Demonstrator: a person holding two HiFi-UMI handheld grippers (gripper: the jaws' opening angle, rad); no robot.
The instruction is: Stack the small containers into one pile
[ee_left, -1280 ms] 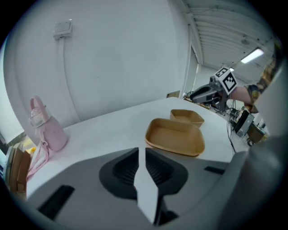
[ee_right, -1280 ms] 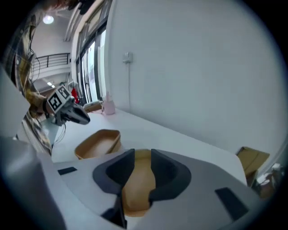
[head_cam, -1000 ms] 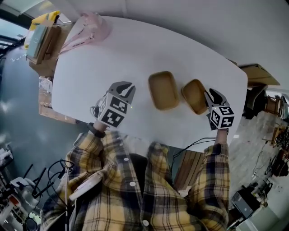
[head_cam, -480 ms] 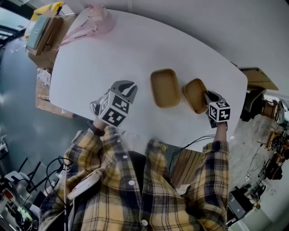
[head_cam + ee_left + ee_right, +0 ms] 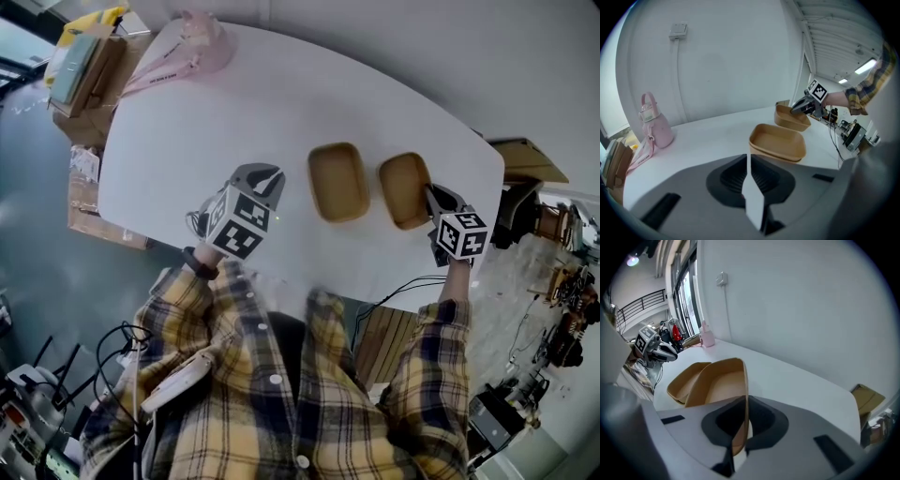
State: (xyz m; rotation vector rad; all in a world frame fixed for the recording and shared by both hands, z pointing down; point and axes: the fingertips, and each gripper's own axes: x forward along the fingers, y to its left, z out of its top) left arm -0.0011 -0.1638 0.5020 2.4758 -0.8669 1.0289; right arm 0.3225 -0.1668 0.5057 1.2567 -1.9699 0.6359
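Observation:
Two small tan containers lie side by side on the white table (image 5: 234, 103). The left container (image 5: 338, 182) (image 5: 778, 140) (image 5: 680, 379) sits alone and empty. My right gripper (image 5: 431, 194) (image 5: 743, 427) is shut on the near rim of the right container (image 5: 405, 190) (image 5: 719, 380) (image 5: 791, 118), whose thin wall is pinched between the jaws. My left gripper (image 5: 265, 178) (image 5: 747, 161) is shut with nothing in it. It hovers left of the left container, a short gap away.
A pink bottle with a strap (image 5: 192, 42) (image 5: 650, 123) stands at the table's far left end. A cardboard box (image 5: 80, 75) holding several things sits off that corner. Cables and equipment crowd the floor at the right.
My right gripper has closed on the right container's rim, and the container has turned slightly. The left gripper has barely moved.

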